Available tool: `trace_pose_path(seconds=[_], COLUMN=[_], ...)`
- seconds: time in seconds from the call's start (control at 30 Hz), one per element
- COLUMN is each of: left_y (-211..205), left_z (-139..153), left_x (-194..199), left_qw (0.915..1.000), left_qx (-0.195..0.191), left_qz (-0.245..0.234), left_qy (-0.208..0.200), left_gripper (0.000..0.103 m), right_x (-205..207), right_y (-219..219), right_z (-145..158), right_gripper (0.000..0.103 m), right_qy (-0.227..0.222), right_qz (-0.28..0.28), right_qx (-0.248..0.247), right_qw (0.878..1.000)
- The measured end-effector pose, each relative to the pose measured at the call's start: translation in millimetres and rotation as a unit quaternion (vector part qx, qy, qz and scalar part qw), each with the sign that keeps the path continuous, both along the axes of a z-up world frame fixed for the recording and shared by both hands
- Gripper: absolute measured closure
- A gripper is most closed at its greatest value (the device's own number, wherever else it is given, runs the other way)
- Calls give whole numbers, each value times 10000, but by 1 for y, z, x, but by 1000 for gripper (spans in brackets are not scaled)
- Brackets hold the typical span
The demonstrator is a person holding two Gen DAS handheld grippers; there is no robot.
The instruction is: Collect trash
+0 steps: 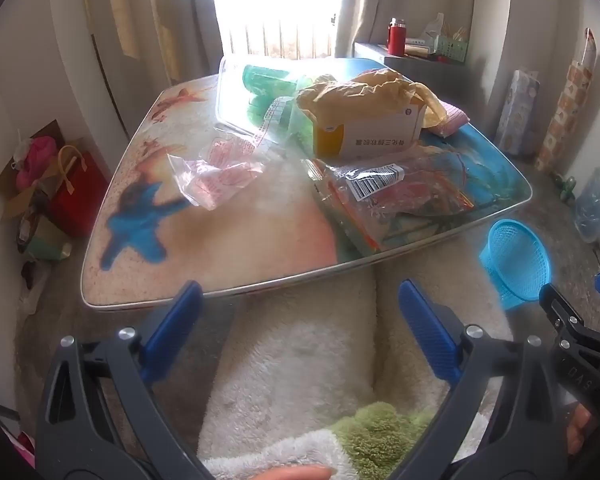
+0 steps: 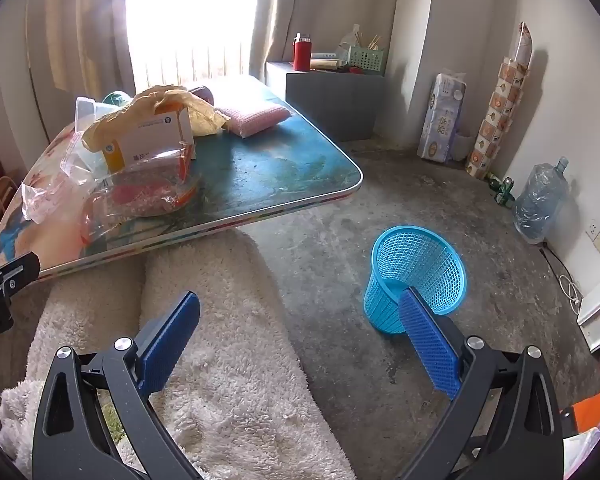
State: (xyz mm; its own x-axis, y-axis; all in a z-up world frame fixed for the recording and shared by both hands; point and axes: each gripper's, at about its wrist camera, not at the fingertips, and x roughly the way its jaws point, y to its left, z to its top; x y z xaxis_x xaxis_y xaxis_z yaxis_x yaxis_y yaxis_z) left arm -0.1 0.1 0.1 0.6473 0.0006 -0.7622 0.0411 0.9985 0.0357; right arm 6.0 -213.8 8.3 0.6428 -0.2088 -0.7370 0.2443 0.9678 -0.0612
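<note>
Trash lies on a low printed table (image 1: pixel 220 264): a crumpled clear wrapper (image 1: pixel 216 172), a clear bag with a barcode label (image 1: pixel 384 196), a white and orange box (image 1: pixel 372 136) under a yellow crumpled bag (image 1: pixel 360 88), and a clear tub (image 1: pixel 244 92) with green items. A blue mesh basket (image 2: pixel 416 272) stands on the floor right of the table. My left gripper (image 1: pixel 300 304) is open and empty before the table's near edge. My right gripper (image 2: pixel 300 316) is open and empty, above the floor left of the basket.
A pink sponge (image 2: pixel 256 116) lies at the table's far side. A white fluffy blanket (image 2: pixel 228 360) covers the person's legs below both grippers. A red bag (image 1: pixel 80 196) and clutter sit left of the table. A water jug (image 2: pixel 540 200) and a grey cabinet (image 2: pixel 332 100) stand by the walls.
</note>
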Motion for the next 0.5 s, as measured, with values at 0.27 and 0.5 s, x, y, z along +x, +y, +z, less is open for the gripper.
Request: trace_pose_path(seconds=[0.27,0.5], left_y=[0,0], left_z=[0,0], left_x=[0,0], left_qw=[10000,10000], left_qx=[25,26], left_qz=[6,0], left_qy=[13,5], left_gripper=[9,9], right_x=[0,0], right_y=[0,0], right_z=[1,1], right_gripper=[6,6], right_qy=[4,3], right_qz=[4,5], right_qx=[-12,-21], right_qw=[10000,10000])
